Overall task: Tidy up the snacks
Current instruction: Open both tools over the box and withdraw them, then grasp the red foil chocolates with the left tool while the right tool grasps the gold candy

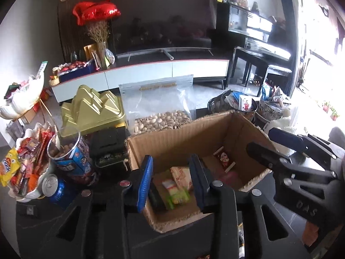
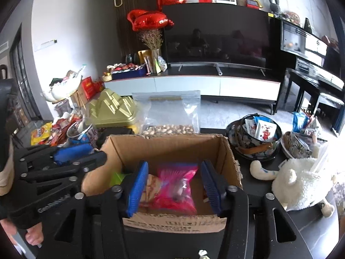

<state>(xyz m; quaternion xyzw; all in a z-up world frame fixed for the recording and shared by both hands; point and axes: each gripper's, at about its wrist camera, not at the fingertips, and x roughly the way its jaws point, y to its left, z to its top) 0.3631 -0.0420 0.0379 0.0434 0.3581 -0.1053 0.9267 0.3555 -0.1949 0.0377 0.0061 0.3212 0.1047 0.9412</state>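
Observation:
An open cardboard box [image 1: 183,138] [image 2: 163,149] stands on the dark table in front of both grippers. My left gripper [image 1: 171,183] hangs over the box's near left corner, jaws apart, above a green and white packet [image 1: 175,192] and a beige packet [image 1: 181,172] lying inside. A red packet [image 1: 224,159] leans in the far corner. My right gripper [image 2: 174,188] is over the box's near side, jaws apart, with a pink packet [image 2: 176,185] lying in the box below them. Neither pair of pads presses on anything. Each gripper shows in the other's view: the right gripper [image 1: 280,146], the left gripper [image 2: 71,151].
Behind the box stand a clear bag of pistachios [image 1: 159,108] and a gold tin [image 1: 92,110]. At left are a nut tub [image 1: 69,151], a drink can [image 1: 54,185] and a full snack bowl [image 1: 25,166]. At right sit patterned bowls of packets [image 2: 254,133] and a white plush toy [image 2: 301,183].

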